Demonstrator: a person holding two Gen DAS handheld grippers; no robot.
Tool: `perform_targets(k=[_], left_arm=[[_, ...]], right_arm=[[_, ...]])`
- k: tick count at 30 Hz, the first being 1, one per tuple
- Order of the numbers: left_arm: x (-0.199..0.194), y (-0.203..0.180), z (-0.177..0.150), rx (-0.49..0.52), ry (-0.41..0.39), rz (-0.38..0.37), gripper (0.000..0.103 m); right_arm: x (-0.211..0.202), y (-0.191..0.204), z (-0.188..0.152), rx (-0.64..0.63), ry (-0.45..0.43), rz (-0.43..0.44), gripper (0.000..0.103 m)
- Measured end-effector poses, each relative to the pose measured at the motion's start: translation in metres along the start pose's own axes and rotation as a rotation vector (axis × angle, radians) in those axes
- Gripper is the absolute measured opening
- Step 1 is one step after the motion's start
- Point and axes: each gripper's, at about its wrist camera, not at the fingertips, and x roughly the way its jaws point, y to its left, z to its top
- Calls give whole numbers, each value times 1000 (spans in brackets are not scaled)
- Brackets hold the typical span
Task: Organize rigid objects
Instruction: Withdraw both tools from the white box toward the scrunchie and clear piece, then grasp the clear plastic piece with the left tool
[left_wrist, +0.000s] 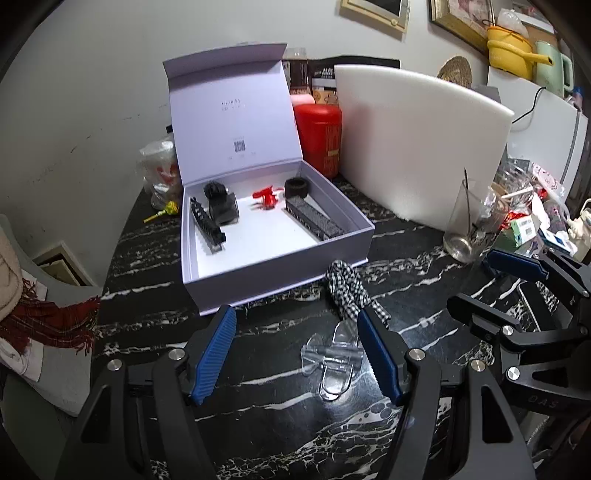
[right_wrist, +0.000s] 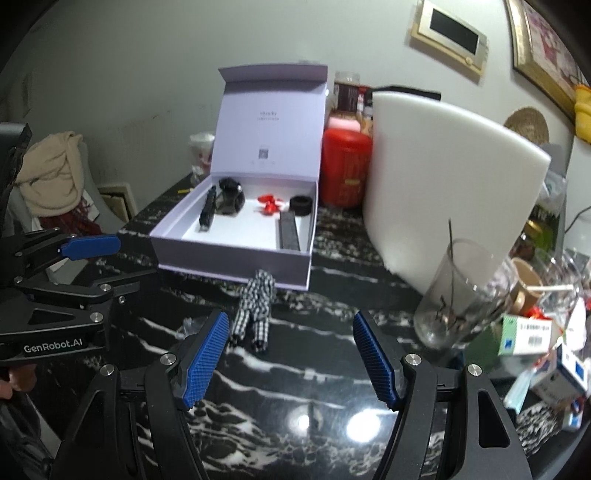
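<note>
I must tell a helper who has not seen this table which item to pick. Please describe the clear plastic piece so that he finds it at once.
Start at the open lilac box on the black marbled table. In front of it lies a checked cloth piece, and just nearer than that lies the clear plastic piece. It alone is see-through and lies flat outside the box.

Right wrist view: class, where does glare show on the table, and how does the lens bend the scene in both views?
Right wrist view: two bright glare spots on the glossy marble table near the bottom; left wrist view: a fainter sheen beside the clear plastic piece; both: fisheye curving, dark corners.
</note>
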Motion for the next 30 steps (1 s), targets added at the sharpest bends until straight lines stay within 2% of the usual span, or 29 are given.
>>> perform_targets(k=[11,19,30], left_arm=[[18,-8,-17,-4,53,-41,68],[30,-22,-29,32,70,-62,68],[62,-22,-39,2,162,-110,68]], right_arm=[[20,-10,-28,40,75,20,70],[33,-15,-44,56,127,21,70],[47,-24,-58,98,194,28,70]])
